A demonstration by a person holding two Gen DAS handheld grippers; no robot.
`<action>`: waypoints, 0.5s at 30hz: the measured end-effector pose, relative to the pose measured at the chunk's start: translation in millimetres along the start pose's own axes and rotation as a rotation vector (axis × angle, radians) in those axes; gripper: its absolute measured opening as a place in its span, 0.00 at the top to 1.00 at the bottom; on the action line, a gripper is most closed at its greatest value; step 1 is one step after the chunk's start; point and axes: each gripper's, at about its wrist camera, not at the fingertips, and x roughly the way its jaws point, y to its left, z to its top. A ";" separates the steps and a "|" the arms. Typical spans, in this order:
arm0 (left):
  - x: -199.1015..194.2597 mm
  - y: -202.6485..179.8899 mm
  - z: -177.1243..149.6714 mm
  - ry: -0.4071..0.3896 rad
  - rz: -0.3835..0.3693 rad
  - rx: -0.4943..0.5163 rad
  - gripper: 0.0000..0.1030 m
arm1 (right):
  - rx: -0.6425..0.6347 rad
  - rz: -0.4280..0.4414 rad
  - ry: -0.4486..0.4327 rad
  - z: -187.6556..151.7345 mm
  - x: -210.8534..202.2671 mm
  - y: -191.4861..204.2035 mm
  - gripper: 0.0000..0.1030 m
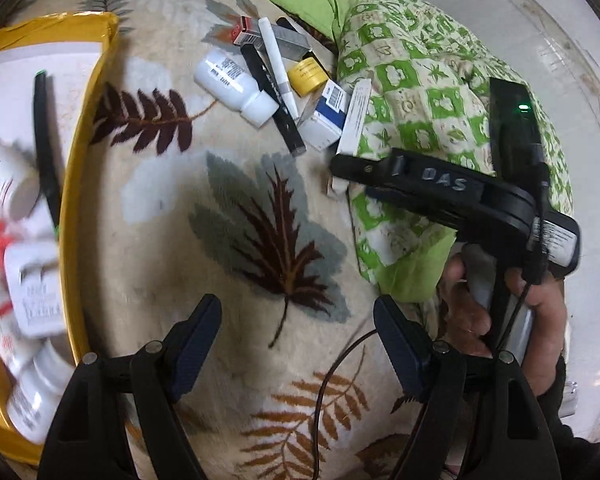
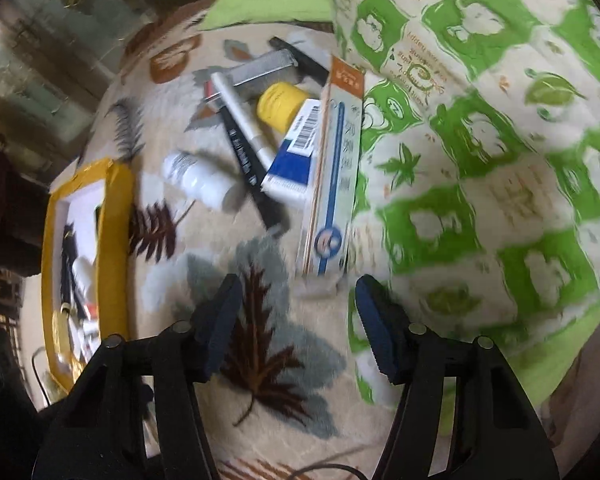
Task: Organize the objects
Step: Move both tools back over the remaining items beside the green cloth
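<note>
Both claws hang agape and empty: left gripper (image 1: 298, 350), right gripper (image 2: 296, 324), over a fuzzy leaf-print blanket (image 1: 228, 208).
Small items lie heaped: white plastic bottle (image 1: 236, 86), yellow jar (image 1: 308, 76), slim carton (image 2: 332, 176); yellow-rimmed box (image 1: 88, 184) w/ more sits at blanket's left edge.

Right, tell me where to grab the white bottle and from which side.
Grip the white bottle across its round body, near the middle, coming from above. It lies on its side on the blanket, its cap against the black tube, so probably set the fingers across its length, clear of the tube.
</note>
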 end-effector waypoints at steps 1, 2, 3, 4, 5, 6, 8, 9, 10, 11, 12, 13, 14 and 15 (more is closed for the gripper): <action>0.6 0.5 6.1 0.008 -0.010 -0.002 0.24 | 0.012 0.003 0.021 4.8 5.8 -0.7 0.42; 1.8 2.0 13.8 0.018 -0.020 -0.013 0.24 | 0.029 0.003 0.037 8.9 11.7 -2.7 0.44; 2.4 5.2 20.8 0.023 -0.026 -0.030 0.24 | 0.039 0.000 0.049 12.3 17.1 -4.4 0.46; 2.7 8.9 29.8 0.028 -0.032 -0.055 0.25 | 0.053 -0.002 0.066 16.5 24.2 -7.3 0.50; 2.9 12.4 38.8 0.030 -0.046 -0.079 0.25 | 0.066 -0.001 0.073 18.4 27.9 -9.4 0.58; 3.7 15.4 48.7 0.030 -0.064 -0.102 0.25 | 0.071 -0.006 0.077 20.1 31.1 -11.4 0.69; 5.0 22.0 68.1 0.015 -0.078 -0.165 0.25 | 0.080 -0.010 0.082 20.0 35.0 -17.8 0.77; 6.8 25.4 77.3 0.009 -0.082 -0.196 0.25 | 0.089 0.008 0.082 19.0 34.2 -21.1 0.78; 9.8 29.0 86.1 0.006 -0.089 -0.227 0.25 | 0.085 0.014 0.078 16.5 30.5 -22.5 0.82; 15.2 32.9 94.8 0.010 -0.093 -0.265 0.25 | 0.080 0.009 0.079 14.6 28.2 -23.3 0.86; 21.4 36.9 102.3 0.018 -0.093 -0.302 0.25 | 0.076 0.017 0.085 10.7 25.5 -23.1 0.86; 27.8 40.3 108.7 0.021 -0.095 -0.337 0.25 | 0.065 0.034 0.103 3.4 22.6 -21.4 0.86; 34.0 43.0 115.8 0.019 -0.094 -0.367 0.25 | 0.055 0.037 0.113 -1.7 21.3 -20.9 0.86; 39.1 45.0 122.1 0.020 -0.086 -0.388 0.25 | 0.036 0.038 0.127 -9.1 20.3 -18.6 0.86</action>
